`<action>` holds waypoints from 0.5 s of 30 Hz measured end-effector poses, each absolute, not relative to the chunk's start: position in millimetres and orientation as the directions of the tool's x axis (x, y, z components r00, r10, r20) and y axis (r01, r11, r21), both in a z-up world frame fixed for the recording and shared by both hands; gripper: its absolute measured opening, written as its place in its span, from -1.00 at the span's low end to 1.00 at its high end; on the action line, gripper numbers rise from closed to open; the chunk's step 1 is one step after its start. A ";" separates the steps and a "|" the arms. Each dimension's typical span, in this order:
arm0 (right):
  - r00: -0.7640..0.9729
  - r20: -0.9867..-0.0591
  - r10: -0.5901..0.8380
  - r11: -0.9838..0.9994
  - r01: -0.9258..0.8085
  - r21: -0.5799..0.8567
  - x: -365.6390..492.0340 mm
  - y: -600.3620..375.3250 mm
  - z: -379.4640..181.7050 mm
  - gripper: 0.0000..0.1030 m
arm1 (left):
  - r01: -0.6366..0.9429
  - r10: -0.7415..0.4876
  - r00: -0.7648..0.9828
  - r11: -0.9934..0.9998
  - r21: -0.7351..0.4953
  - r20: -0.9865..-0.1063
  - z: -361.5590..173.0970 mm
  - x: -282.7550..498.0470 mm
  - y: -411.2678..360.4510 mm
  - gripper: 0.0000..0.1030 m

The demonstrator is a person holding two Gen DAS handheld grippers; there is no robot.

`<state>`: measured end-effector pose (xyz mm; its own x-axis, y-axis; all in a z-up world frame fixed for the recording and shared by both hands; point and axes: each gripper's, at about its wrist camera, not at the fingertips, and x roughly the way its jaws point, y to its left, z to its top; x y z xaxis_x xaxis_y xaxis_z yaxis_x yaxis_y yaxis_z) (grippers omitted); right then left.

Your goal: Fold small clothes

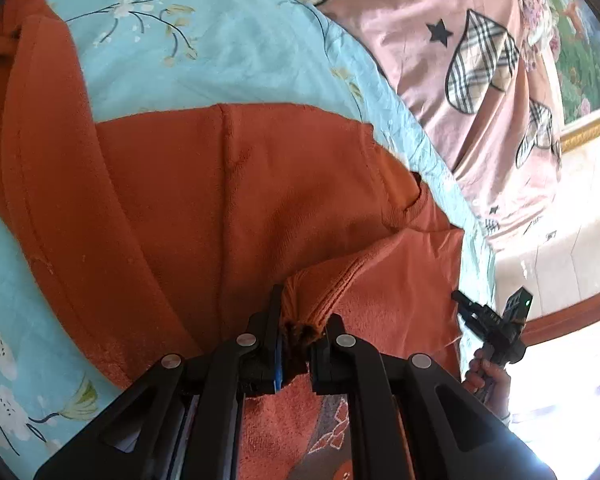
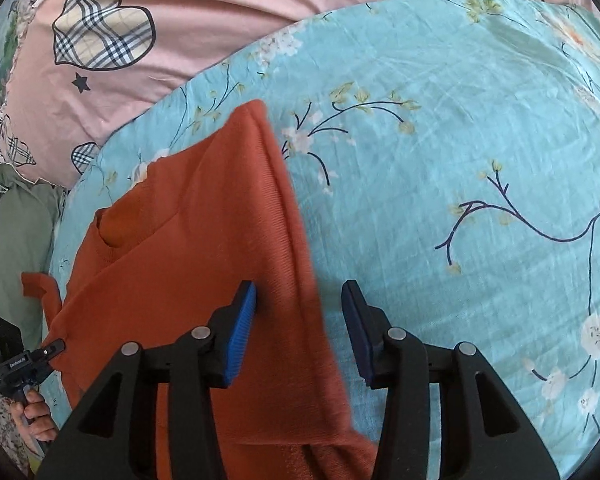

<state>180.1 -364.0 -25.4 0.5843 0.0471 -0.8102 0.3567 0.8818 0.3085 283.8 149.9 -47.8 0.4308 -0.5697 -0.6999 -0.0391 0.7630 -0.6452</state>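
A rust-orange sweatshirt [image 1: 228, 200] lies partly folded on a light blue floral sheet [image 1: 220, 52]. My left gripper [image 1: 298, 320] is shut on a bunched ribbed edge of the sweatshirt and holds it lifted. In the right wrist view the sweatshirt [image 2: 220, 216] lies with a folded part pointing away. My right gripper [image 2: 298, 312] is open and empty, its jaws standing over the sweatshirt's right edge. The right gripper also shows in the left wrist view [image 1: 492, 320], and the left gripper shows in the right wrist view [image 2: 40, 354], touching the sweatshirt's left edge.
A pink cover with plaid hearts [image 1: 460, 60] lies beyond the blue sheet [image 2: 460, 160]. A green pillow [image 2: 16, 232] sits at the left. A framed picture [image 1: 588, 80] and a wooden rail [image 1: 572, 312] are at the right.
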 end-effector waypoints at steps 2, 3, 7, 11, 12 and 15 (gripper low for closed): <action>0.581 -0.812 0.060 0.887 0.342 0.310 182.5 -360.8 -28.2 -0.09 | -0.033 -0.561 0.423 0.776 -0.630 -0.712 -47.2 282.9 145.3 -0.85; 0.577 -0.814 0.069 0.894 0.326 0.307 184.0 -357.8 -30.3 -0.19 | -0.034 -0.564 0.417 0.774 -0.632 -0.713 -48.1 282.7 143.2 -0.85; 0.596 -0.802 0.038 0.907 0.316 0.277 179.4 -357.1 -17.6 -0.81 | -0.021 -0.594 0.398 0.756 -0.654 -0.699 -45.9 279.5 133.8 -0.85; 0.605 -0.795 -0.050 0.906 0.363 0.219 176.0 -373.8 -1.9 -0.81 | 0.027 -0.596 0.354 0.776 -0.630 -0.720 -47.3 282.5 109.0 -0.84; 0.588 -0.806 -0.070 0.907 0.373 0.193 178.8 -375.5 -5.7 -0.82 | 0.028 -0.588 0.346 0.785 -0.618 -0.731 -50.4 285.0 104.5 -0.84; 0.556 -0.825 -0.100 0.914 0.380 0.145 184.1 -375.1 -16.1 -0.81 | 0.016 -0.568 0.333 0.802 -0.598 -0.753 -57.5 290.1 104.0 -0.82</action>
